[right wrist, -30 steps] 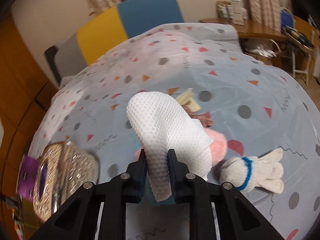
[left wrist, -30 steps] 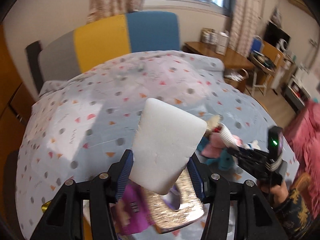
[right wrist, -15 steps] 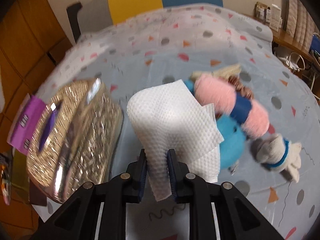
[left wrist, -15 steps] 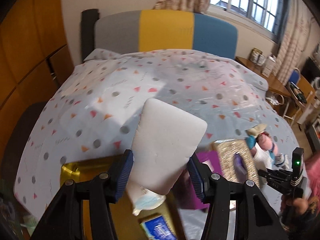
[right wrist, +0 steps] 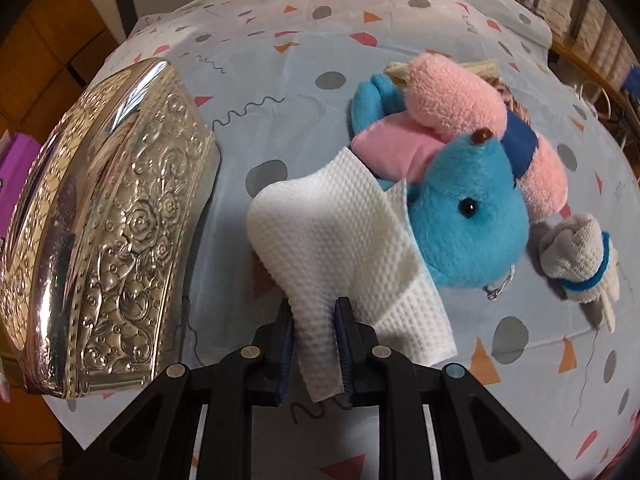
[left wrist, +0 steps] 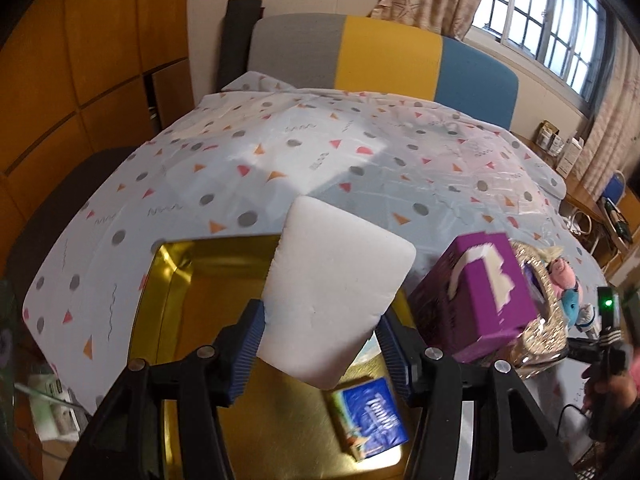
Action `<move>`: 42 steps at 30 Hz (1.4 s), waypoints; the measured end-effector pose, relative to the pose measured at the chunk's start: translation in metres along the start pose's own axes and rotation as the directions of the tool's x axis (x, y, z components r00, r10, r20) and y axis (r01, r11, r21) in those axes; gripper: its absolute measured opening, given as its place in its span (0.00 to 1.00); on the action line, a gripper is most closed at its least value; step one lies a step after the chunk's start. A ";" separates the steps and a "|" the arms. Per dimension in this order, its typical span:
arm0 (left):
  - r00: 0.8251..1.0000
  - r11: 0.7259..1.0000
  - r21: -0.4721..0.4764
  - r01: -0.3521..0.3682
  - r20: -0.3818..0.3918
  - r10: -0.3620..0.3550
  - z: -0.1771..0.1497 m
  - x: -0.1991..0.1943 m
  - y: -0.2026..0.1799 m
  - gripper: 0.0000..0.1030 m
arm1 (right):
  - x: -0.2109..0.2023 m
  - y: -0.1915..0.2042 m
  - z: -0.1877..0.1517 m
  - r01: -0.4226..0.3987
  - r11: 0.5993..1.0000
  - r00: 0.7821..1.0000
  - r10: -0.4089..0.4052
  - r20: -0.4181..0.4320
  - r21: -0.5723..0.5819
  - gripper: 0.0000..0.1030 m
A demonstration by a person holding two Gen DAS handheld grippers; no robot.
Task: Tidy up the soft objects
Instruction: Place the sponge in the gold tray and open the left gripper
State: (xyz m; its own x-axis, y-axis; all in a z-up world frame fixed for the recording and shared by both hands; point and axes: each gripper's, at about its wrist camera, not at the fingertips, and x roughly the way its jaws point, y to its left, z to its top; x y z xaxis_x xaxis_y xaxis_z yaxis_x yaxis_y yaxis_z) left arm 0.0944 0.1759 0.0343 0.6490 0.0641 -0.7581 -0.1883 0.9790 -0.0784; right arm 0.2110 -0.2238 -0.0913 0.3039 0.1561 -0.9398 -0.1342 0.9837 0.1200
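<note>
My left gripper [left wrist: 322, 344] is shut on a white sponge block [left wrist: 336, 296] and holds it above a gold tray [left wrist: 176, 304]. A blue tissue pack [left wrist: 370, 418] lies in the tray. My right gripper [right wrist: 316, 344] is shut on a white paper towel [right wrist: 340, 248] just above the bed, between a silver embossed box [right wrist: 104, 232] and a blue and pink plush toy [right wrist: 460, 184]. A small white and blue knitted toy [right wrist: 576, 256] lies right of the plush. The right gripper also shows at the right edge of the left wrist view [left wrist: 600, 344].
A purple tissue box [left wrist: 476, 292] stands between the gold tray and the silver box [left wrist: 540, 320]. The bed has a spotted plastic cover [left wrist: 320, 152] and a grey, yellow and blue headboard [left wrist: 380, 56]. A desk and chair [left wrist: 608, 204] stand at the right.
My left gripper has swung left with the sponge, from over the silver box to over the gold tray. My right gripper has dropped lower with the paper towel, closer to the plush and silver box.
</note>
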 end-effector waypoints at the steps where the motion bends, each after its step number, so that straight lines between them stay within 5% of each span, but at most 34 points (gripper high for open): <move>1: 1.000 1.000 0.002 -0.008 0.001 0.008 -0.004 0.001 0.002 0.56 | 0.001 -0.003 0.000 -0.008 1.000 1.000 0.008 0.002 0.012 0.19; 11: 0.996 0.998 -0.069 -0.009 -0.089 0.003 -0.018 0.040 0.032 0.57 | 0.006 -0.001 -0.011 0.049 0.999 0.998 -0.049 0.041 -0.022 0.21; 24: 0.974 0.982 -0.182 -0.055 -0.226 0.013 0.005 0.122 0.073 0.57 | 0.005 0.027 -0.025 0.087 0.995 0.994 -0.084 0.064 -0.041 0.23; 28: 0.967 0.980 -0.199 -0.028 -0.255 -0.024 0.012 0.137 0.074 0.68 | 0.004 0.026 -0.026 0.086 0.995 0.994 -0.083 0.064 -0.041 0.23; 31: 0.973 0.979 -0.200 -0.024 -0.229 -0.023 0.013 0.129 0.071 0.79 | 0.004 0.025 -0.026 0.086 0.995 0.994 -0.084 0.065 -0.042 0.23; 42: 0.998 0.991 -0.131 -0.040 -0.055 0.033 -0.033 0.064 0.059 0.79 | 0.008 0.027 -0.021 0.097 0.994 0.993 -0.093 0.068 -0.055 0.23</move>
State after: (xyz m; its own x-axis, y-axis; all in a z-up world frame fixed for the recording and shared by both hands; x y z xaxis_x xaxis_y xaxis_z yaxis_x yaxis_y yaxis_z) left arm 0.1004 0.2312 -0.0405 0.6012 0.0856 -0.7945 -0.3093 0.9417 -0.1325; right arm 0.1896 -0.1976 -0.1021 0.3785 0.0695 -0.9230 -0.1560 0.9877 0.0104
